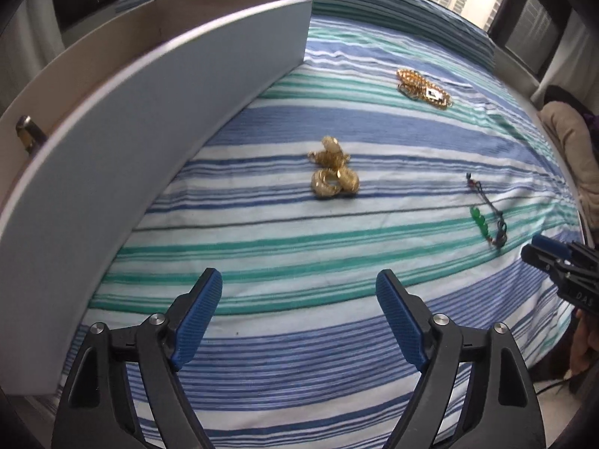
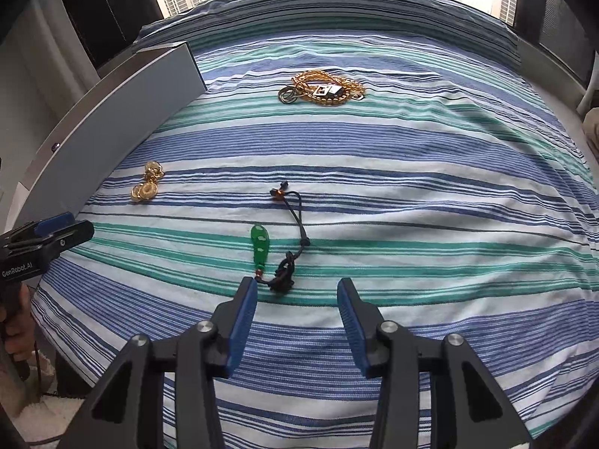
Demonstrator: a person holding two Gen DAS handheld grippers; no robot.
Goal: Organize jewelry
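Observation:
A cluster of gold earrings (image 1: 333,172) lies on the striped cloth, ahead of my open, empty left gripper (image 1: 299,286); it also shows in the right wrist view (image 2: 146,183). A gold bead bracelet with a dark tag (image 1: 425,88) lies farther back (image 2: 324,89). A green pendant on a dark cord (image 2: 260,243) lies just ahead of my open, empty right gripper (image 2: 297,292); it also shows in the left wrist view (image 1: 485,219). A grey open box (image 1: 149,112) stands at the left (image 2: 123,119).
The striped blue, green and white cloth (image 2: 411,187) covers the whole surface. A small dark and gold object (image 1: 28,133) rests inside the box. The right gripper shows at the left wrist view's right edge (image 1: 554,262). Windows lie beyond the far edge.

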